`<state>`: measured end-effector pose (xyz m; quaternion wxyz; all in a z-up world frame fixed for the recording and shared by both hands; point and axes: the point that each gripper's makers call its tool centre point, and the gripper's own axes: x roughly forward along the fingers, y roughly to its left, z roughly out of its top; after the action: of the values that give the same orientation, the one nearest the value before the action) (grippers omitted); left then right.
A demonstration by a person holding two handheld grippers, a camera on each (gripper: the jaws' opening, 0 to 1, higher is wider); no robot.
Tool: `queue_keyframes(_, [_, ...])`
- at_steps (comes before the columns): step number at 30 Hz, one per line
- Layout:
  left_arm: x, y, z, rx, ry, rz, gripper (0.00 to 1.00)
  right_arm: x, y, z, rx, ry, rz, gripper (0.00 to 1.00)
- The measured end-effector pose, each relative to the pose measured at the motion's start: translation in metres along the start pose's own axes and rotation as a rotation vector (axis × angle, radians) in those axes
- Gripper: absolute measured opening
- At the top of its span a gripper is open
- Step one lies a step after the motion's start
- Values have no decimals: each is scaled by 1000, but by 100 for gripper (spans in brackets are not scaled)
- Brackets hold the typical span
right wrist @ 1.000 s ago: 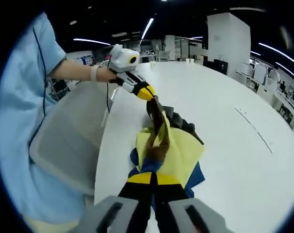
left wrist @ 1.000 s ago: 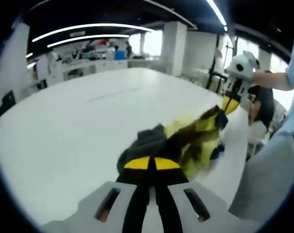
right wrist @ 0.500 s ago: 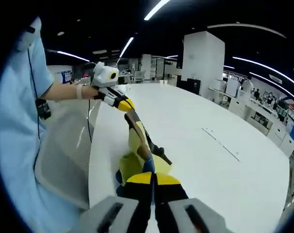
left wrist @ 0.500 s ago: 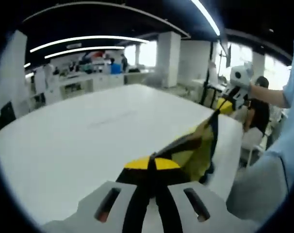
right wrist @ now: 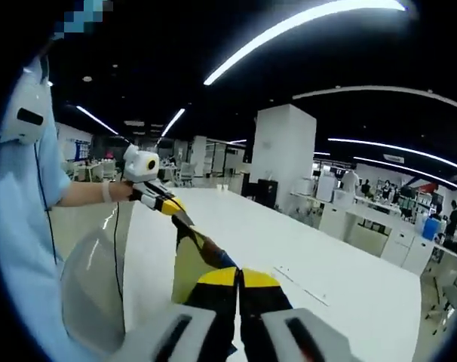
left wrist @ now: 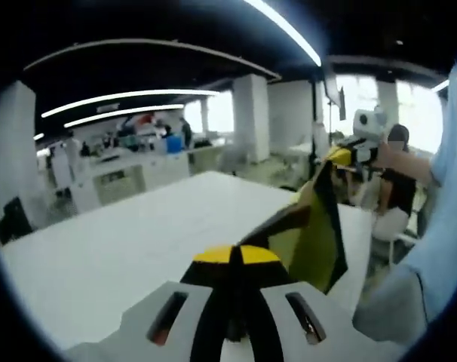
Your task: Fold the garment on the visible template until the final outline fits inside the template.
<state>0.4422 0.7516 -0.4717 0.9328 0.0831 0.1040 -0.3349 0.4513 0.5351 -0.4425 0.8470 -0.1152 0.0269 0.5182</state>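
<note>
Garment, yellow with dark edging, hangs stretched in the air above the white table in the left gripper view; the left gripper has its jaws closed on one end, and the right gripper pinches the far end. Right gripper view: the right gripper is clamped on the garment, with the left gripper gripping the opposite end, held by a person's hand.

yellow-and-dark garment stretched taut, lifted above the white table
</note>
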Motion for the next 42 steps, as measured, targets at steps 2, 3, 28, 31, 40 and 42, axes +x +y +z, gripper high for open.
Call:
queue_keyframes(2, [-3,-3,21,1,-44,0,0,-2,0,18,-8,-43,-1,0])
queue_keyframes(3, [-4,-4,27,-3,-58,-7,0,-2,1,25,-13,-55,-4,0])
queue_keyframes(28, [55,58,-13,-201,34,11,0,48,-66,-18,109,-13,-66,0])
queue_keyframes(31, [77,72,-36,-220,70,15,0,67,-78,-45,154,36,-64,0])
queue_keyframes(40, [141,125,-89,-260,174,20,0,123,-127,-116,233,150,-77,0])
queue_keyframes(42, [157,138,-103,-276,190,26,0,136,-141,-134,247,176,-83,0])
